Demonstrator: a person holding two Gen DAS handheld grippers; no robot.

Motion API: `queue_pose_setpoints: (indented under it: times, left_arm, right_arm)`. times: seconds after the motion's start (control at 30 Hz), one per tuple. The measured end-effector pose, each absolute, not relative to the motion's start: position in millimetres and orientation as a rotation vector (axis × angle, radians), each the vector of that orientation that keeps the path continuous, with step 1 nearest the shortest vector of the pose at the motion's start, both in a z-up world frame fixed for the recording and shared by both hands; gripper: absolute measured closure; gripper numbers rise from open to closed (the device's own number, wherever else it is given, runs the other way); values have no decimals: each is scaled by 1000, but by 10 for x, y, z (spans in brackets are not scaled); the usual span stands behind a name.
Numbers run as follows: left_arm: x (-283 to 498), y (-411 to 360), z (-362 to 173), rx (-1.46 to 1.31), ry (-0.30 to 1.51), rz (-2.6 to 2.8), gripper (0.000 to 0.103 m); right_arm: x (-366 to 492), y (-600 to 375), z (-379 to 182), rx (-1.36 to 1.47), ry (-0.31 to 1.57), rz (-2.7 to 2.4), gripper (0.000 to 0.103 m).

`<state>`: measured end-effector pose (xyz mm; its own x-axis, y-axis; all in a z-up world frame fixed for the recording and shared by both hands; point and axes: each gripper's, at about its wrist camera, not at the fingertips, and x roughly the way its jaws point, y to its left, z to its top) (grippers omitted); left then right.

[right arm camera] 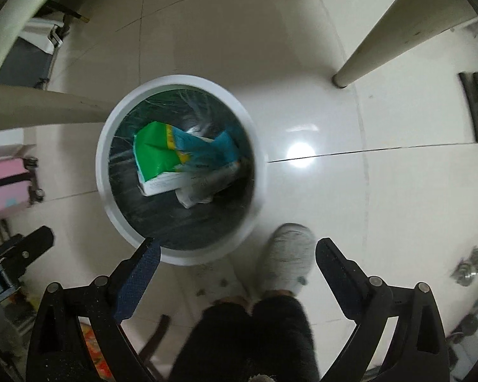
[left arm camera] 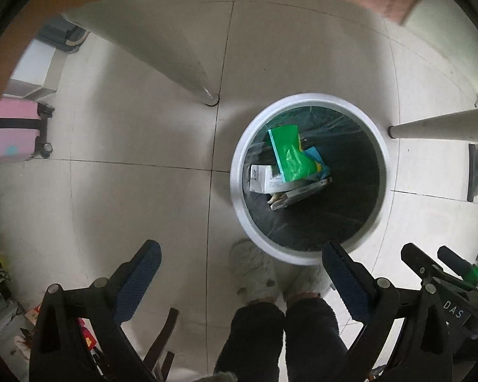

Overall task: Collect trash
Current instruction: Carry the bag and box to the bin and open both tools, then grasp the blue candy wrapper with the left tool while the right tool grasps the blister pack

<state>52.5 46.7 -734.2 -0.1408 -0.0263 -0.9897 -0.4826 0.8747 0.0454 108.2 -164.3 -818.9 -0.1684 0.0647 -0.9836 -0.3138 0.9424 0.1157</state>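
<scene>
A round white trash bin with a dark liner stands on the tiled floor; it also shows in the right wrist view. Inside lie a green and blue package, a white box and a flat carton. The same green package shows in the right wrist view. My left gripper is open and empty, above the floor at the bin's near rim. My right gripper is open and empty, also high above the bin's near edge.
The person's slippered feet and dark trousers stand just beside the bin. White table legs flank the bin. A pink suitcase lies at the left. Clutter sits at the lower left.
</scene>
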Motion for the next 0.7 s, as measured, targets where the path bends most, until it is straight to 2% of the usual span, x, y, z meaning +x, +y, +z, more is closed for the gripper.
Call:
queue_pose_setpoints:
  times: [0.4,0.7]
  left_arm:
    - [223,314,-6428,-402,1631,400,0]
    - [57,262,-5390,-412,1588,376,0]
  right_arm:
    - [937,-1789,-7122,-229,1646,308,4]
    - [725,-1839,-5884,-232,1596,341,4]
